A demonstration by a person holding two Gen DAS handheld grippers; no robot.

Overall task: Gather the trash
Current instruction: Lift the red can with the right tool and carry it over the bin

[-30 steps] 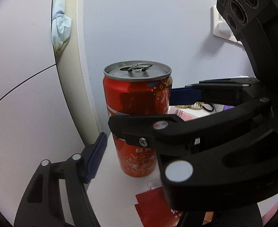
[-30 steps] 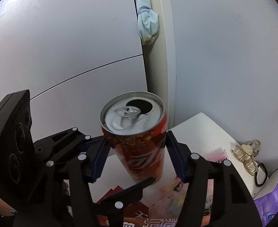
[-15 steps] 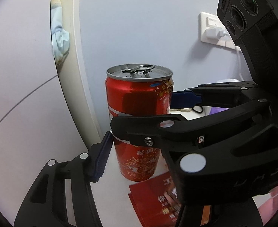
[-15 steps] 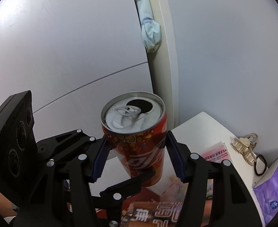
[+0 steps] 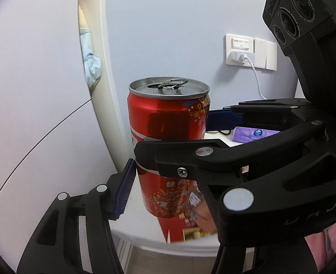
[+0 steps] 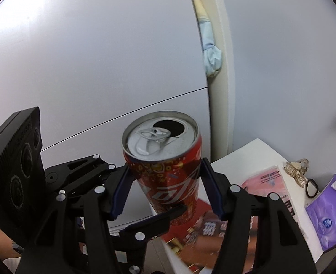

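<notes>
1. left wrist view: since the earlier frame the red can (image 5: 168,146) has risen off the white tabletop (image 5: 142,230); it hangs upright above the near edge, the left gripper (image 5: 149,175) clamped on its lower body.
2. right wrist view: the right gripper (image 6: 163,189) squeezes the can's (image 6: 165,171) middle, crossing the left gripper (image 6: 154,223).

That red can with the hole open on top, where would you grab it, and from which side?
Take the can around the straight middle of its body, coming in from the side with the jaws on opposite walls. It is upright and its top is open, so a side hold should keep any dregs in. The right gripper clamps it this way.
</notes>
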